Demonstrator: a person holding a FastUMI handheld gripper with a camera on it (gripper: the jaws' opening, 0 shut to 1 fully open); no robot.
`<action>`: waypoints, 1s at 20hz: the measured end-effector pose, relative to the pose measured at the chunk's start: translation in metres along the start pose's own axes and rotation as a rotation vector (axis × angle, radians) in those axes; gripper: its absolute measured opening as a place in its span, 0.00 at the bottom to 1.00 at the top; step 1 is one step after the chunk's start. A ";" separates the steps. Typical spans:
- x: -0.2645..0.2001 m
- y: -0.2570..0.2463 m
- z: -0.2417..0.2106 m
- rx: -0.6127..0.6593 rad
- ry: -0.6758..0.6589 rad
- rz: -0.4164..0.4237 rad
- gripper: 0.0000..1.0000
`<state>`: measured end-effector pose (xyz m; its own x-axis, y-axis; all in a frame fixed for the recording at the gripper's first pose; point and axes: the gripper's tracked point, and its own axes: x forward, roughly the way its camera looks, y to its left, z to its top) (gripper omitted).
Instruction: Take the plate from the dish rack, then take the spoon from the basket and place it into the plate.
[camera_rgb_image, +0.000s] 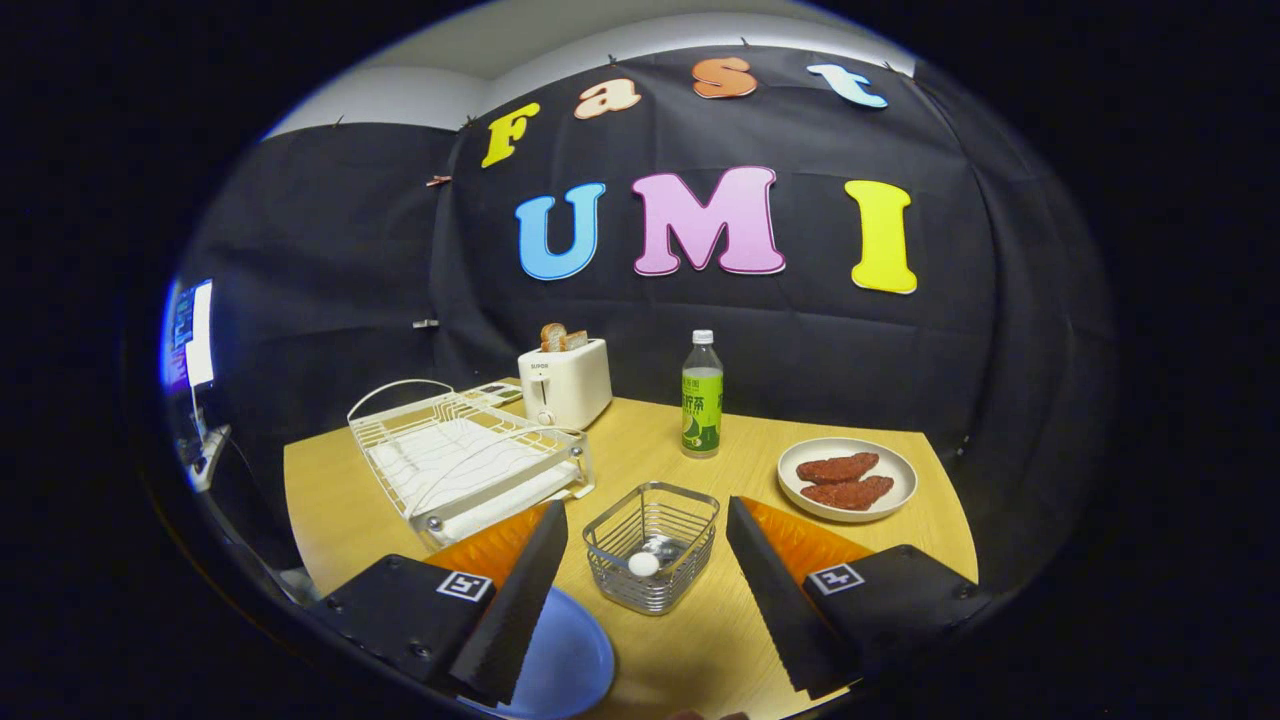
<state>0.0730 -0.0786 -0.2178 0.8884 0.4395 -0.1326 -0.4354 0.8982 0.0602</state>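
My jaws (648, 560) stand wide apart and grip nothing. Under my left finger (520, 590) lies the blue plate (570, 665), flat on the wooden desk (700, 640), partly hidden by that finger. Between my fingers, just ahead, sits the wire basket (652, 545). Inside it I see the spoon (645, 562): its white rounded end lies on the basket floor; the rest of it I cannot make out clearly through the wires.

Beyond my left finger stands the white dish rack (465, 462), its tray just beside the basket's left side but apart from it. Behind the rack is a white toaster (565, 382) with slices of bread (560, 337) sticking up from its slots. To the right of the toaster, well behind the basket, a bottle (702, 395) with a green label and a white cap stands upright. Further right, beyond my right finger (775, 590), a pale plate of food (848, 478) holds two reddish-brown pieces lying side by side.
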 end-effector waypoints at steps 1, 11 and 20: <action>0.004 0.000 -0.003 -0.023 -0.006 -0.004 0.98; 0.040 0.011 -0.029 -0.027 0.007 0.019 0.95; 0.043 0.025 -0.033 0.067 0.044 0.093 0.60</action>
<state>0.0957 -0.0371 -0.2550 0.8369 0.5215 -0.1663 -0.5034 0.8526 0.1405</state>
